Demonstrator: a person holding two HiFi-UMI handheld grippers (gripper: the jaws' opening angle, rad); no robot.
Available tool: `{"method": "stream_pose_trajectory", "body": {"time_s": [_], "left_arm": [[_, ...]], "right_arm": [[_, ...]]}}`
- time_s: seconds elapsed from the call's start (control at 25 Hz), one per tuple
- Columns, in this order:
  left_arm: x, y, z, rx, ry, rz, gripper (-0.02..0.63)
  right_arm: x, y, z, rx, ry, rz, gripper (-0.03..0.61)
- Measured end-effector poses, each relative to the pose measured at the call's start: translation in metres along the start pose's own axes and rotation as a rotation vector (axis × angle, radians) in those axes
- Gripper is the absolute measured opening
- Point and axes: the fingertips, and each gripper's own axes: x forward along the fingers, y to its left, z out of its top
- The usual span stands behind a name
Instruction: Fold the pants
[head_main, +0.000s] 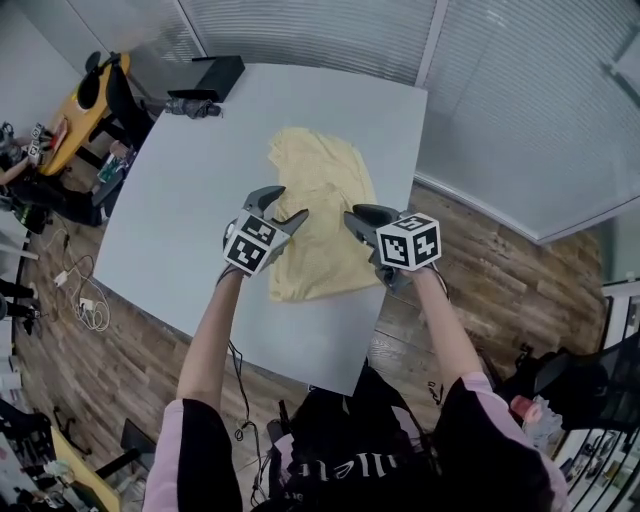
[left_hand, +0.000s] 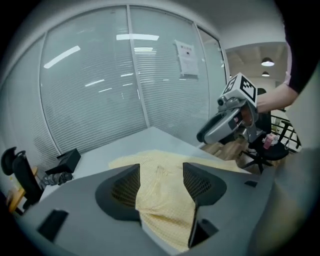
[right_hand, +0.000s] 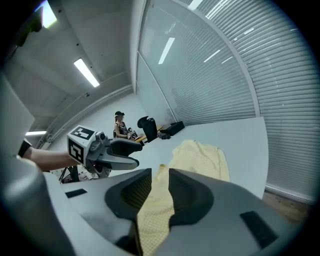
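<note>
Pants (head_main: 318, 170), pale yellow, lie folded on white tabletop (head_main: 190, 200), right of centre, near end close to tabletop's near edge. Left tongs (head_main: 287, 205) over near left part of cloth, jaws spread wide, cloth showing below gap, pads clear of it. Right tongs (head_main: 360, 216) over near right part, jaws parted only narrowly, yellow cloth showing through gap, pads not pressing. Both tongs near each other, tips tilted down and away. Black box (head_main: 215, 75) at far left corner, well apart from pants.
</note>
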Motion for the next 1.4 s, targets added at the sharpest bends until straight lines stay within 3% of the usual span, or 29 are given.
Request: {"method": "stream_pose_trajectory", "body": {"time_s": [0.2, 0.4, 0.52, 1.04, 1.4], "left_arm": [[-0.042, -0.043, 0.018, 0.010, -0.098, -0.051, 0.284], [-0.103, -0.071, 0.031, -0.061, -0.239, -0.045, 0.281], [-0.136, -0.088, 0.026, -0.097, -0.283, -0.040, 0.276], [-0.246, -0.188, -0.052, -0.198, -0.289, -0.123, 0.256], [-0.304, -0.242, -0.105, -0.255, -0.286, -0.147, 0.198]], "right_arm": [[-0.028, 0.048, 0.004, -0.039, -0.066, 0.034, 0.092], [-0.060, 0.101, 0.009, -0.089, -0.138, 0.041, 0.092], [-0.079, 0.131, 0.003, -0.111, -0.168, 0.035, 0.092], [-0.126, 0.243, -0.077, -0.052, -0.197, 0.013, 0.092], [-0.157, 0.307, -0.130, -0.001, -0.227, -0.017, 0.092]]}}
